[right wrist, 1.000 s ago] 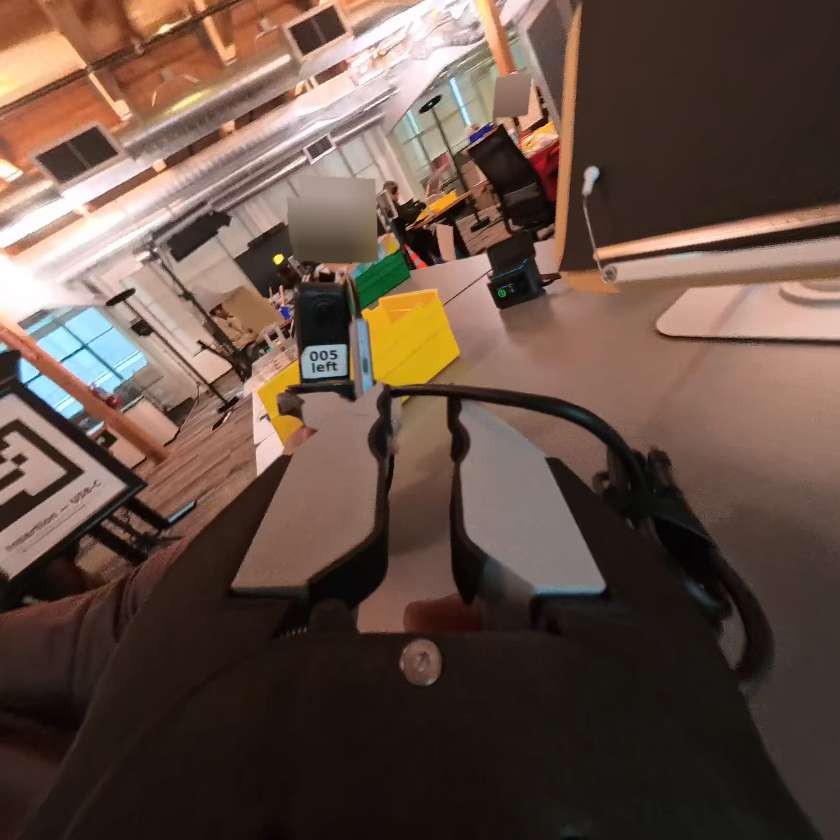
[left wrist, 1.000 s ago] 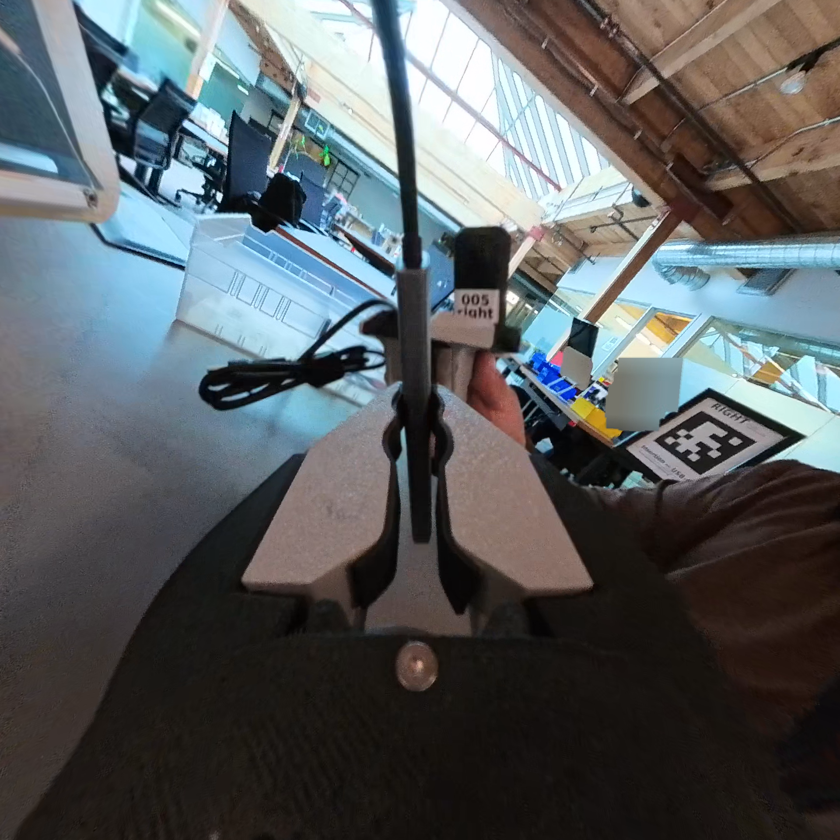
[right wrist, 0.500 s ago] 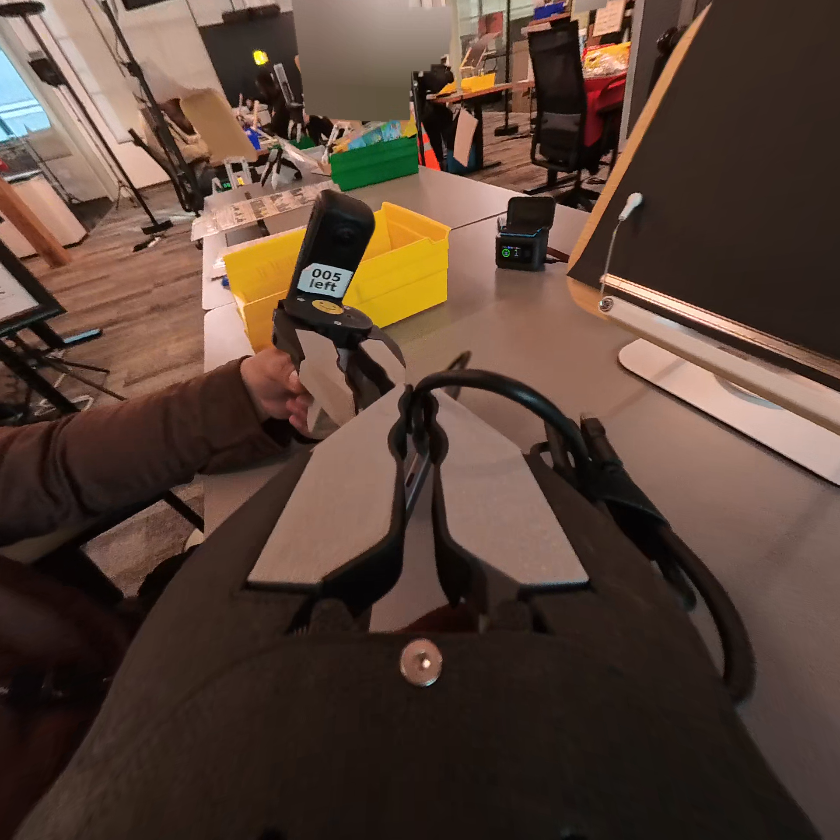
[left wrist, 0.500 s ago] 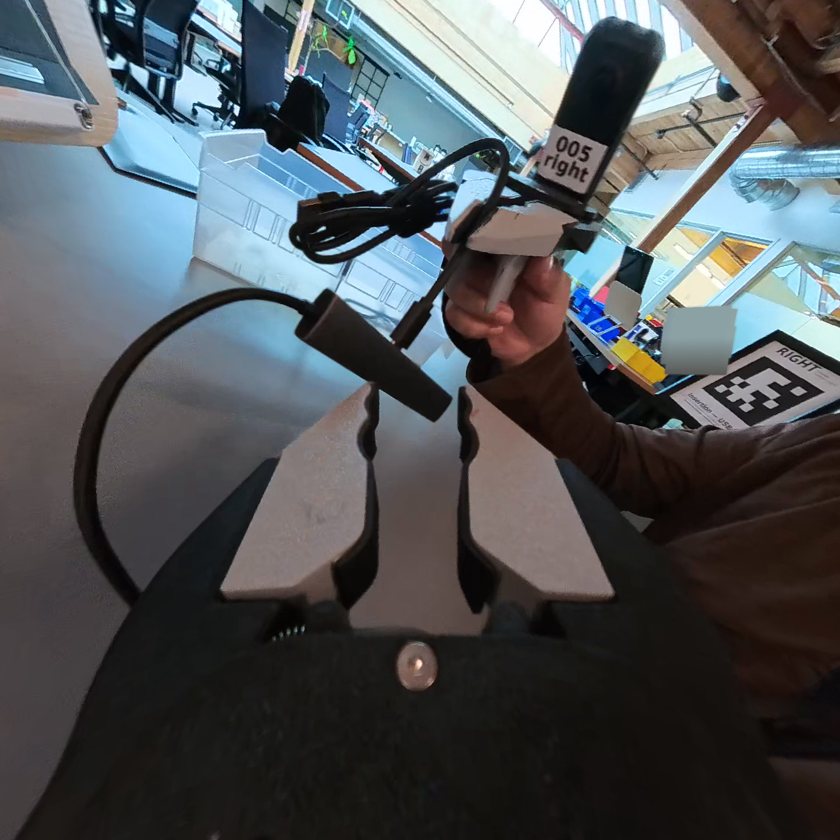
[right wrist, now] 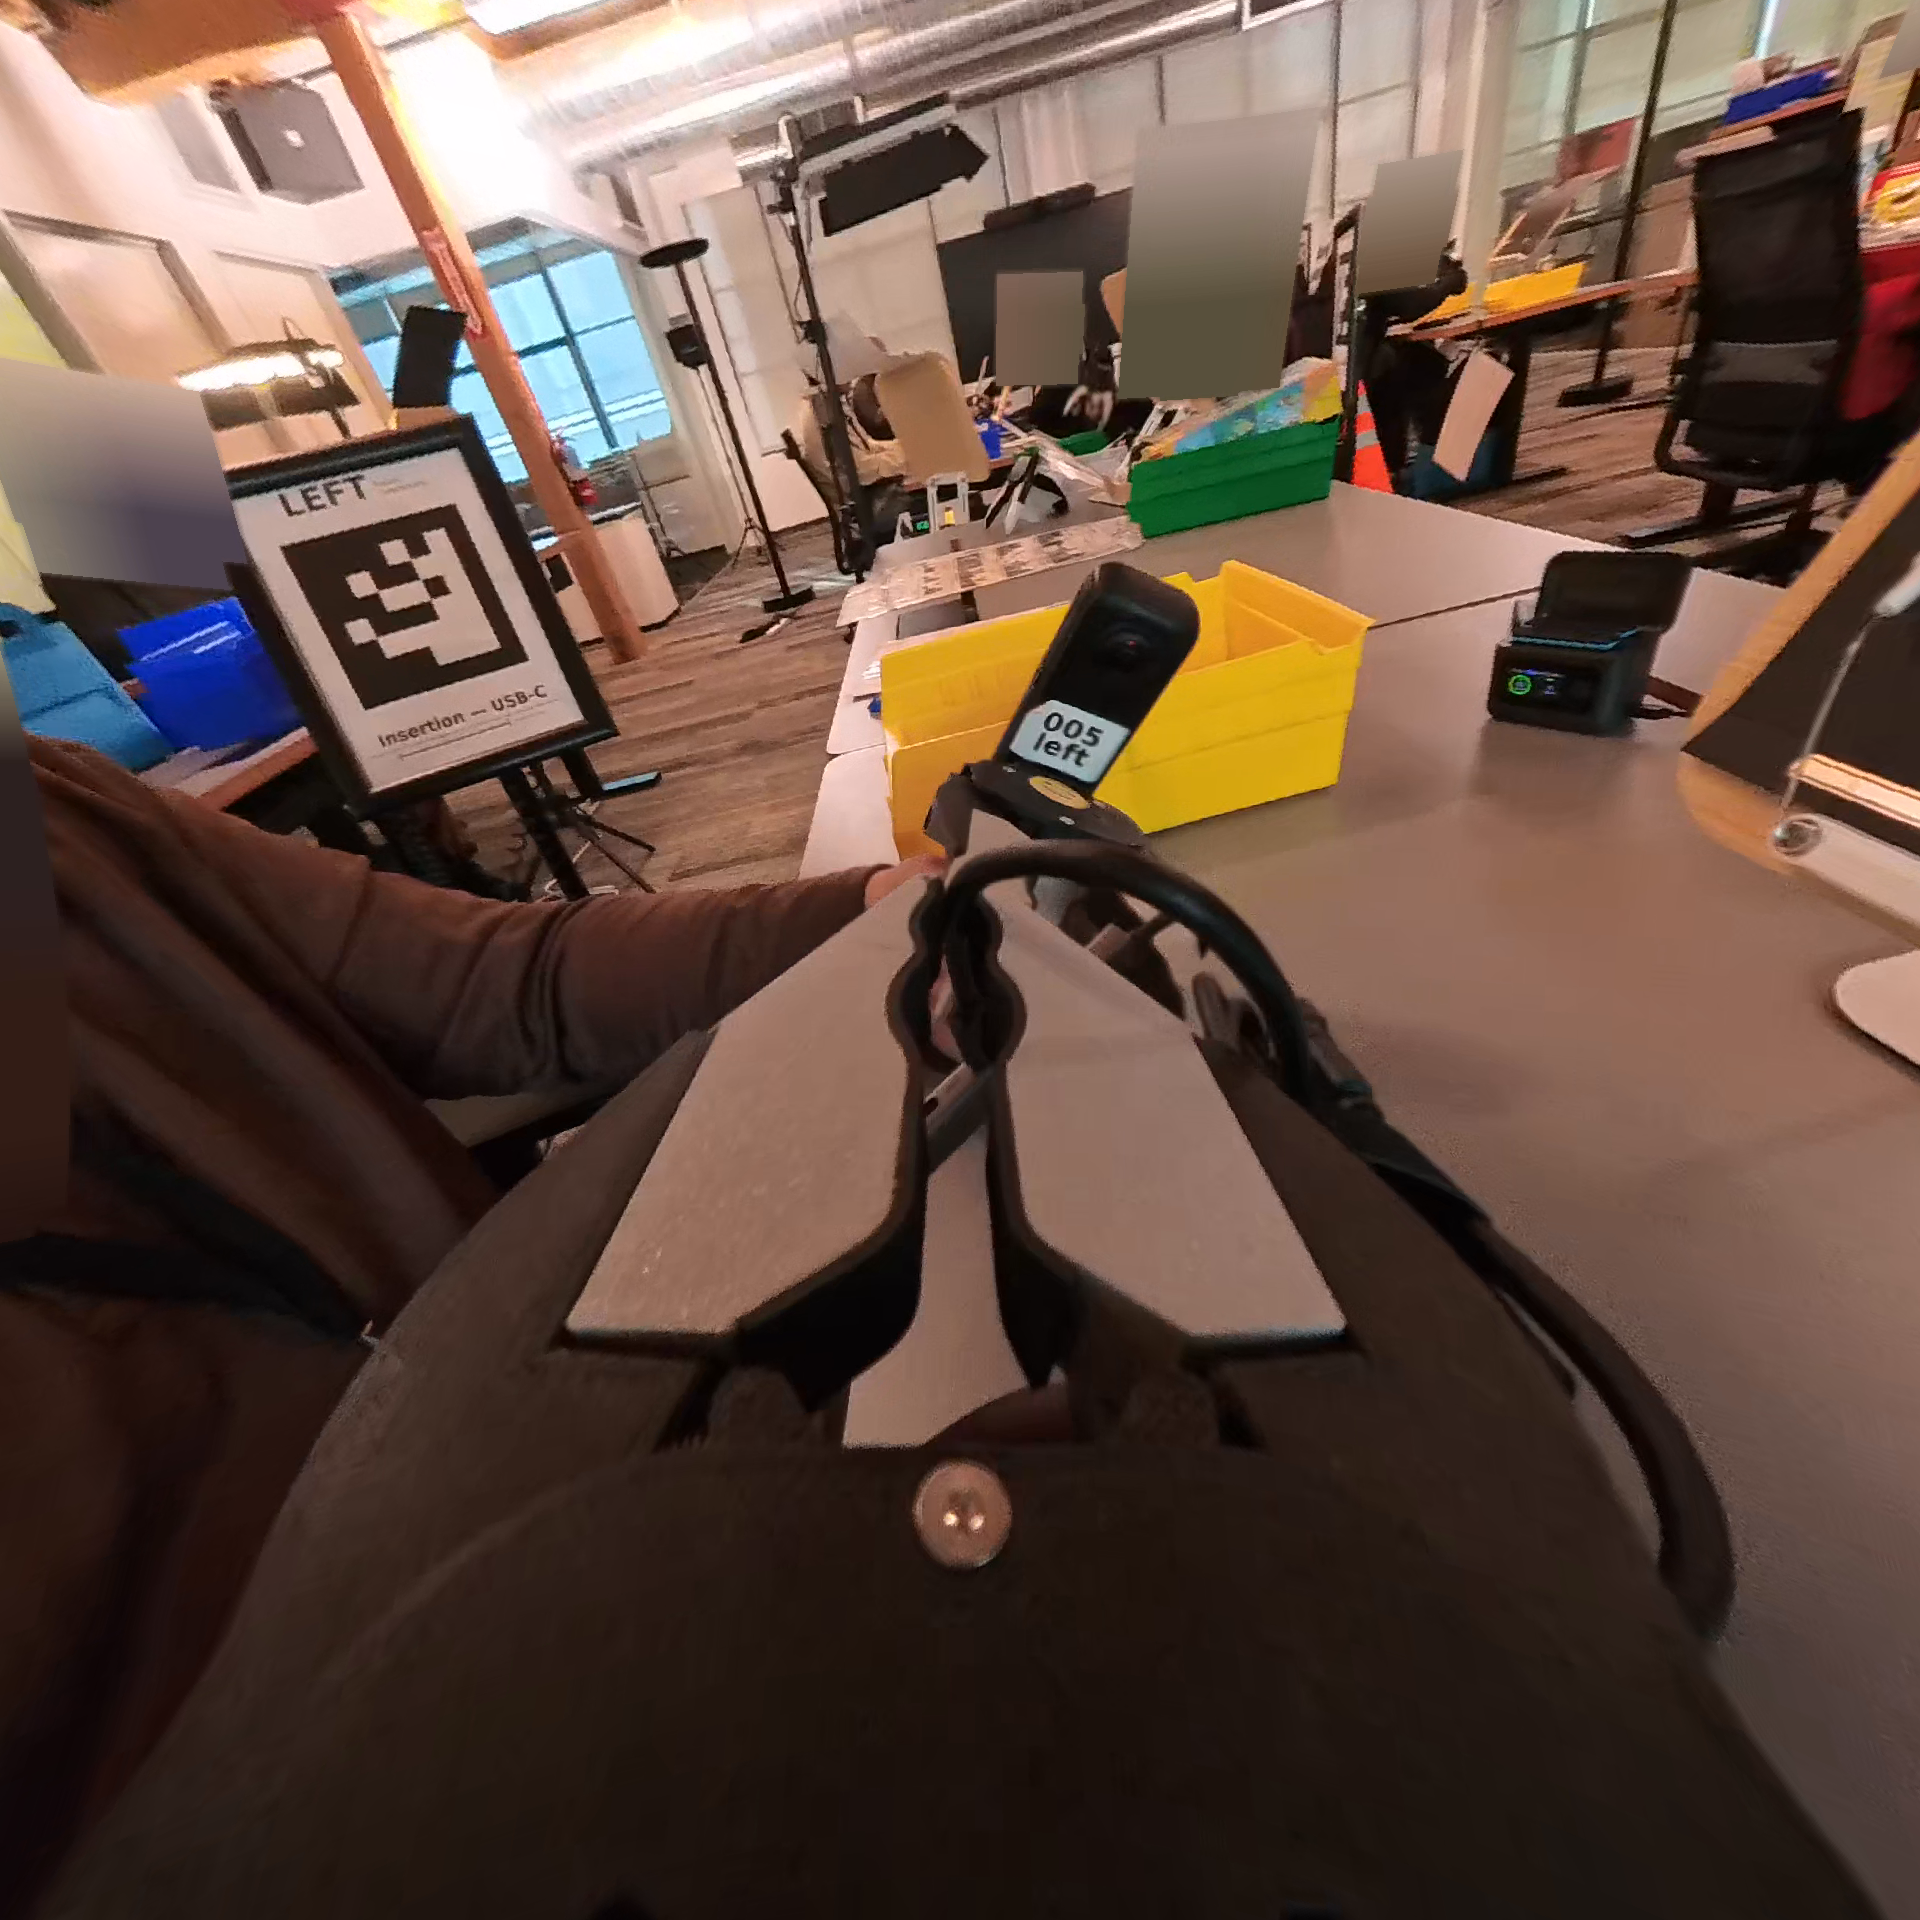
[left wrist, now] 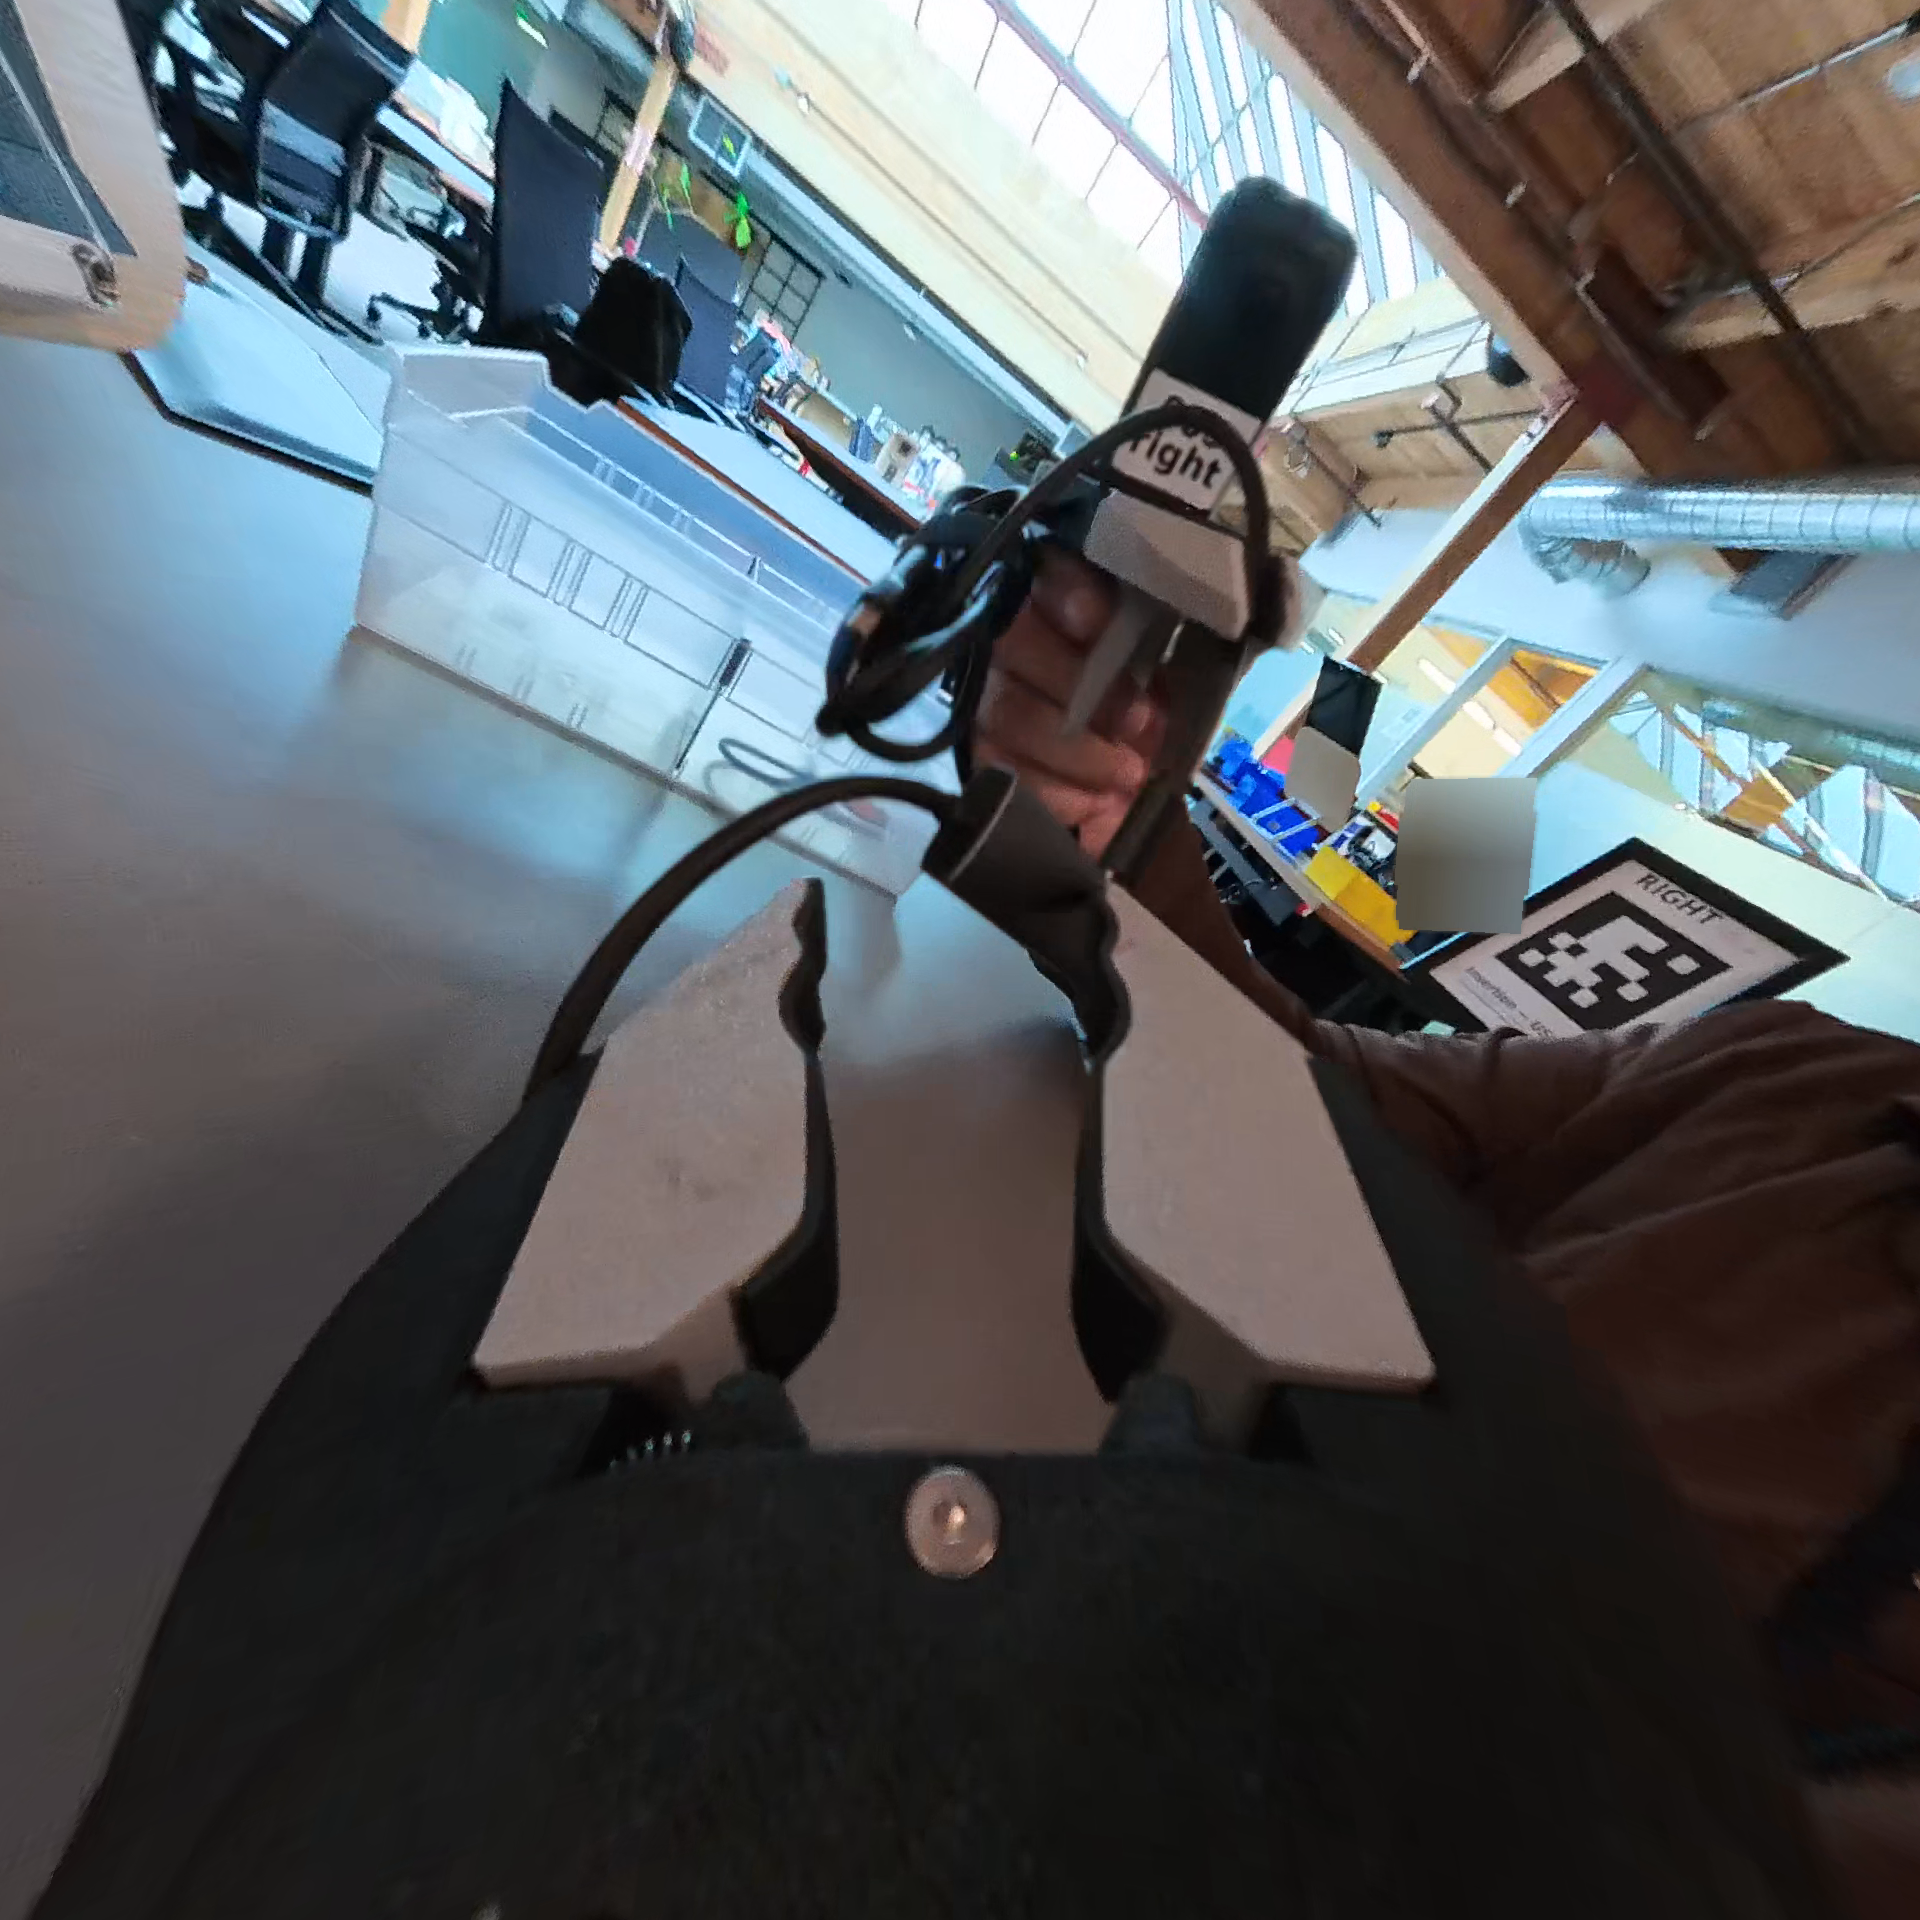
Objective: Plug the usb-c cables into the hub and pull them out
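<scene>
Above the grey desk (right wrist: 1558,1039), right tongs (right wrist: 961,971) are pinching the black usb-c cable (right wrist: 1195,904); left tongs (left wrist: 956,956) are gaping beside the dark grey hub (left wrist: 1013,857), seemingly unplugged.

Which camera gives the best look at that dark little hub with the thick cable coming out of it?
The left wrist view. There the hub sits in plain sight just beyond the open jaws of the left gripper, its thick cable curving away. In the right wrist view I cannot make the hub out; the right gripper blocks that spot.
</scene>
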{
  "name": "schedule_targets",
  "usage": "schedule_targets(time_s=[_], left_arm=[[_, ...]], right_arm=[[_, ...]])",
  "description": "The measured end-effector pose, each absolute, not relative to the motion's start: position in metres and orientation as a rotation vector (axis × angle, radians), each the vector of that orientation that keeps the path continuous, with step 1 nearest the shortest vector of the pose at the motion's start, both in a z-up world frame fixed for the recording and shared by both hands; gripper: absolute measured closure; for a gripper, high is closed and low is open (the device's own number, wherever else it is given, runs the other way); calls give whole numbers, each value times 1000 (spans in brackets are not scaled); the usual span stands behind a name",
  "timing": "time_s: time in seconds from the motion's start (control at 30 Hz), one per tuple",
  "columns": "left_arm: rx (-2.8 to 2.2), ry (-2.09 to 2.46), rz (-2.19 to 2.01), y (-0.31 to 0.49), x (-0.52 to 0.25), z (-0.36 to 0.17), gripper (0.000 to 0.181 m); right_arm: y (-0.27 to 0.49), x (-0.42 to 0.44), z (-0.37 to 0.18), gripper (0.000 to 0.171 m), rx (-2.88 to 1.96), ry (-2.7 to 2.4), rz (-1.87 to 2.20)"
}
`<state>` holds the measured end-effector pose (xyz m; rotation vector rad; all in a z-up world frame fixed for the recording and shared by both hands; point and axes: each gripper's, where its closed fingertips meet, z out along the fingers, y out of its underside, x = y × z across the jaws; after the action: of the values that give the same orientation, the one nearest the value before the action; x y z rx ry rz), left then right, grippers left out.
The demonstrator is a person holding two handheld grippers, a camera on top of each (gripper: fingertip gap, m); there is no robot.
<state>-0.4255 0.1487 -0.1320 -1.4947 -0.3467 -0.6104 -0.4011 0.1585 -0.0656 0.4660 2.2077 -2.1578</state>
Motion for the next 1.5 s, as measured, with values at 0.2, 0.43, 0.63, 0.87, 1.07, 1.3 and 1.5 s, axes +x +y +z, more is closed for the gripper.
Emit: schedule_targets(time_s=[0.2, 0.43, 0.63, 0.87, 1.07, 1.3, 1.5], left_arm=[[-1416, -297, -653, 146, -421, -122, 163], [-1331, -323, -541, 129, -437, -105, 174], [-1338, -326, -510, 130, -437, -104, 174], [-1489, -328, -667, 129, -423, -117, 145], [-1563, -197, -491, 104, -417, -106, 138], [-1715, -160, 37, 109, -442, -122, 123], [-1600, -44, 61, 101, -425, -93, 122]], right_arm=[[158, -412, -61, 169, 509, 2189, -2194], [168, -431, -106, 131, 738, 2611, -2045], [142, -430, -124, 156, 711, 2472, -2059], [152, -429, -122, 168, 588, 2535, -2017], [176, -416, -125, 168, 394, 2827, -1827], [171, -412, -145, 167, 298, 2974, -1639], [173, -407, -137, 168, 175, 3125, -1488]])
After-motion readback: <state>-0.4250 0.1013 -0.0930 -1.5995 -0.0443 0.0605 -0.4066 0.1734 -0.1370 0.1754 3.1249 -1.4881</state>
